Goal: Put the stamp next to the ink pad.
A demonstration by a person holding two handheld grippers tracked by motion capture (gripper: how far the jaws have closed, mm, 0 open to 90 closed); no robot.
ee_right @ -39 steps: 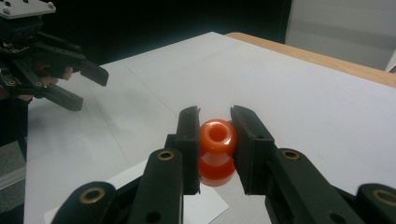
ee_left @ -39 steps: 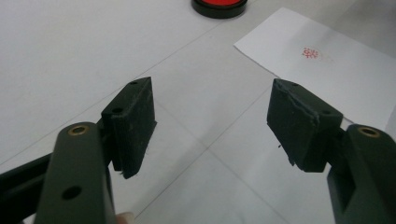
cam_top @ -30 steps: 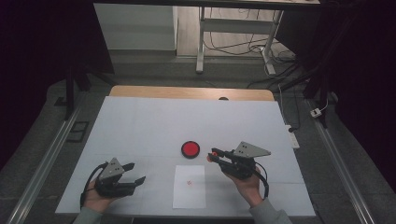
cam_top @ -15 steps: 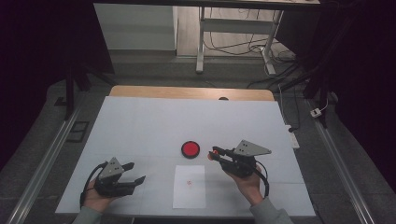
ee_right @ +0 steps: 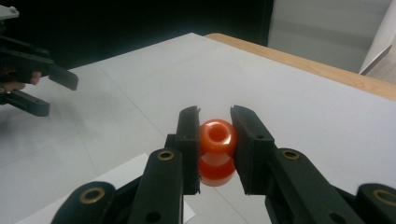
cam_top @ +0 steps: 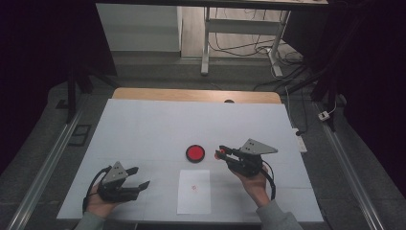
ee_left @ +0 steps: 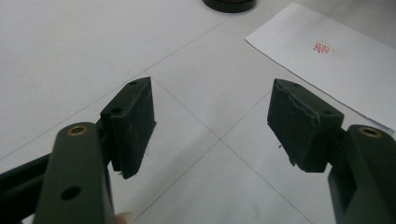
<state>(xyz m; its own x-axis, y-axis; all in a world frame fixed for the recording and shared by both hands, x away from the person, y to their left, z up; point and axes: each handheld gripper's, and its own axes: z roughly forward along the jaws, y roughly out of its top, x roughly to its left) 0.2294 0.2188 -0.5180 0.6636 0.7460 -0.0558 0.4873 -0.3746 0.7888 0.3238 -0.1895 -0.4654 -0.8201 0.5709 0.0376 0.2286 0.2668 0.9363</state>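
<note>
My right gripper (cam_top: 221,153) is shut on a glossy red-orange knob-shaped stamp (ee_right: 217,137), held just right of the round red ink pad in its black case (cam_top: 195,153). In the right gripper view the jaws (ee_right: 215,122) clamp the stamp's sides above the table. A white sheet of paper (cam_top: 194,191) with a small red print (ee_left: 322,47) lies near the front edge. At the front left, my left gripper (cam_top: 137,178) rests low over the table, open, with nothing between its jaws (ee_left: 212,126).
The white tabletop (cam_top: 153,129) ends in a wooden strip (cam_top: 191,95) at the far edge. Beyond it the floor holds metal table legs (cam_top: 206,43) and cables. The left gripper (ee_right: 42,88) sits far off in the right gripper view.
The right gripper with the stamp has shifted very slightly away from the person. The left gripper has stayed where it was.
</note>
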